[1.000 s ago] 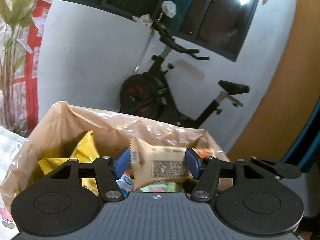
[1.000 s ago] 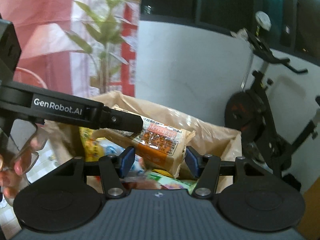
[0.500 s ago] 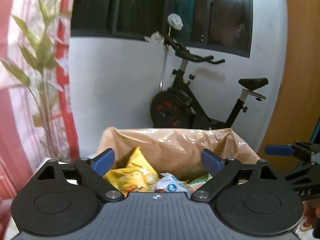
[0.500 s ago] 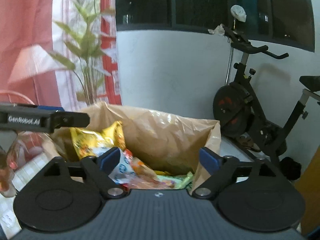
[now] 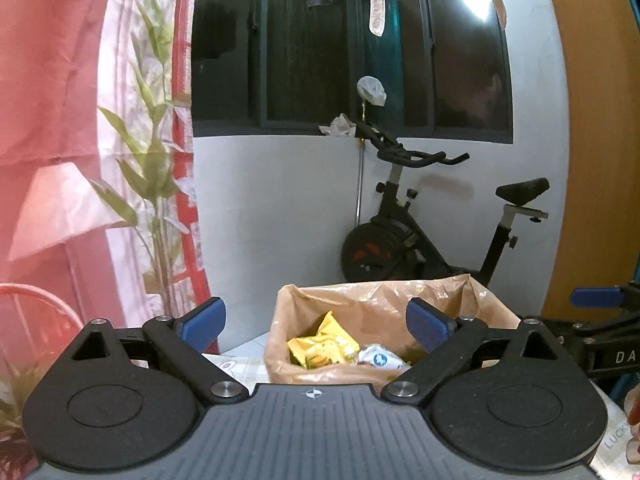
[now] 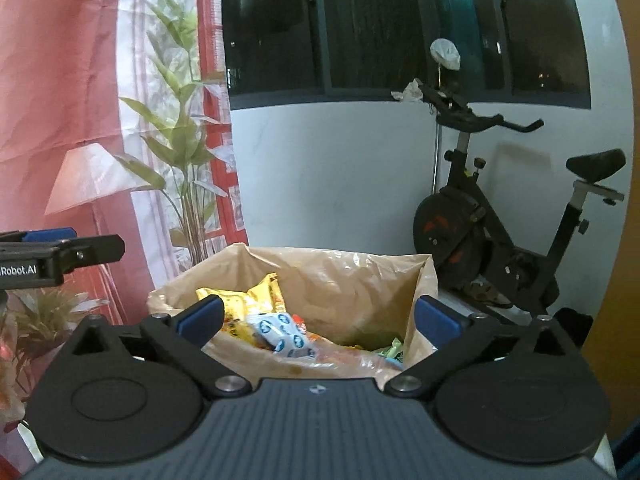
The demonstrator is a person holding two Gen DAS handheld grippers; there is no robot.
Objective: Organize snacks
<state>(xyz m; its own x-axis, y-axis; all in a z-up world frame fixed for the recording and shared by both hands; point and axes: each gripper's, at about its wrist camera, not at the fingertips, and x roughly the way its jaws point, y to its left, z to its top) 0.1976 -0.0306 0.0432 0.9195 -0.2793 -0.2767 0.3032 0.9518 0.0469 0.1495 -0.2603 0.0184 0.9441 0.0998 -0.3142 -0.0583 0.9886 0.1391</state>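
A brown plastic bag stands open on the table with snacks inside. Among them are a yellow packet, a white-and-blue packet and a green wrapper. My left gripper is open and empty, back from the bag and above its rim. My right gripper is likewise back from the bag, its jaws opening wide with nothing between them. One of its fingers shows at the right edge of the left wrist view. The left gripper's finger shows at the left of the right wrist view.
A black exercise bike stands behind the bag against a white wall. A red and white printed curtain hangs on the left. A patterned tablecloth lies under the bag. A white packet lies at the lower right.
A second ago each gripper held a tan snack pack over the bag. Both jaws have opened, the packs are gone from them, and both grippers have pulled back and up.
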